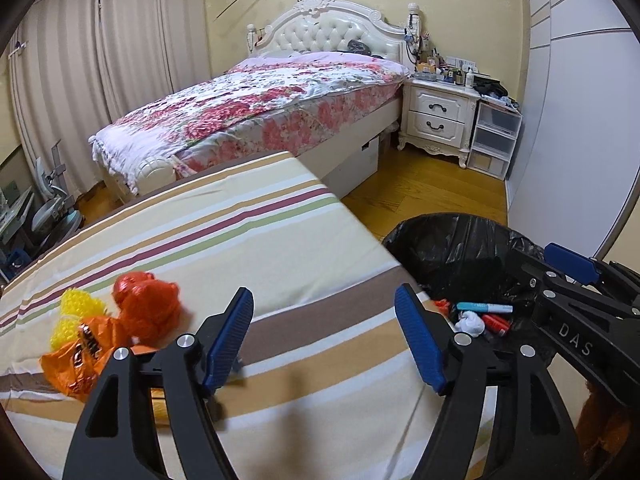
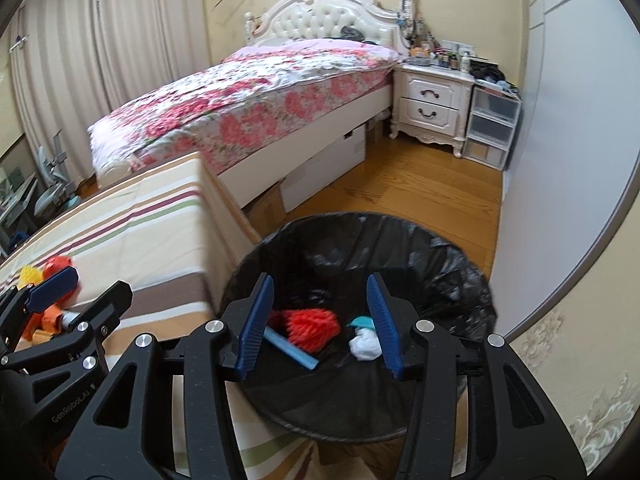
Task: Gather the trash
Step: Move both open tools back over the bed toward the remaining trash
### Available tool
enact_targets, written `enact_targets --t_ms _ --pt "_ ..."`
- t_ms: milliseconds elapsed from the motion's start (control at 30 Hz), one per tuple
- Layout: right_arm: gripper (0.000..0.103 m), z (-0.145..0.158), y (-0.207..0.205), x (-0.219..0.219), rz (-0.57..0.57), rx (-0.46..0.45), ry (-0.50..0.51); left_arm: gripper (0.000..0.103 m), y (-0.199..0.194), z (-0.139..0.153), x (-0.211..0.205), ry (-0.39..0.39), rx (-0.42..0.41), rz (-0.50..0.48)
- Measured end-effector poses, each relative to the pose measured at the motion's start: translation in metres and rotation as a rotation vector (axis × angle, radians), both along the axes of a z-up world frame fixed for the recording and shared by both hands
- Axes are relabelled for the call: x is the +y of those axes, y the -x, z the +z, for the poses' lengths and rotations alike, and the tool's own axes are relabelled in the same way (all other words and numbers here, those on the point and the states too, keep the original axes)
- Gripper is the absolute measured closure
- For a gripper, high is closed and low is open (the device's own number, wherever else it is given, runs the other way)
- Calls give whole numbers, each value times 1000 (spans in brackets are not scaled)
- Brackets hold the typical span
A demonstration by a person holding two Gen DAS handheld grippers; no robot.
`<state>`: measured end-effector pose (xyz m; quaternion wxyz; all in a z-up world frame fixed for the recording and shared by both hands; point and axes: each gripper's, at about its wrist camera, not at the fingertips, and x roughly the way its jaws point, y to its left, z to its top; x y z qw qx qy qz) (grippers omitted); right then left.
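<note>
Right tool [image 2: 320, 320]: wide, empty, above the black-lined bin [image 2: 460, 276], drop step apparently complete. Left tool [image 1: 324, 336]: wide, empty, over the striped bench [image 1: 240, 232]. Remaining trash: orange wrapper [image 1: 76, 364], red bag [image 1: 146, 304], yellow netting [image 1: 74, 306] near the bench's left edge; next, left tool closes on one.

Far centre: bed [image 1: 256, 108] with floral quilt, tufted white headboard [image 1: 328, 32]. Right of it: white two-drawer nightstand [image 1: 438, 116], cluttered top, clear plastic drawer unit [image 1: 494, 140] just beside. Curtains [image 1: 100, 60] far left. Wood floor [image 2: 420, 192].
</note>
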<state>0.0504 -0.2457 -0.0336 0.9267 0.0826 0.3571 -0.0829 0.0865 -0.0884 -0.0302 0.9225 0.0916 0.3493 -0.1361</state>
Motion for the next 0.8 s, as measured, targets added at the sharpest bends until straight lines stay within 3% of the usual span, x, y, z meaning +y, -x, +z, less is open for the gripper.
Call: enact_targets --t_ms 300,533,800 --pt "55 -6 -1 76 171 33 0 31 27 4 82 -6 2 142" --pt "55 -7 -4 129 281 45 25 31 46 -4 141 -60 -3 273" --pt "55 -4 -8 165 349 52 48 31 53 -12 200 -33 36 396"
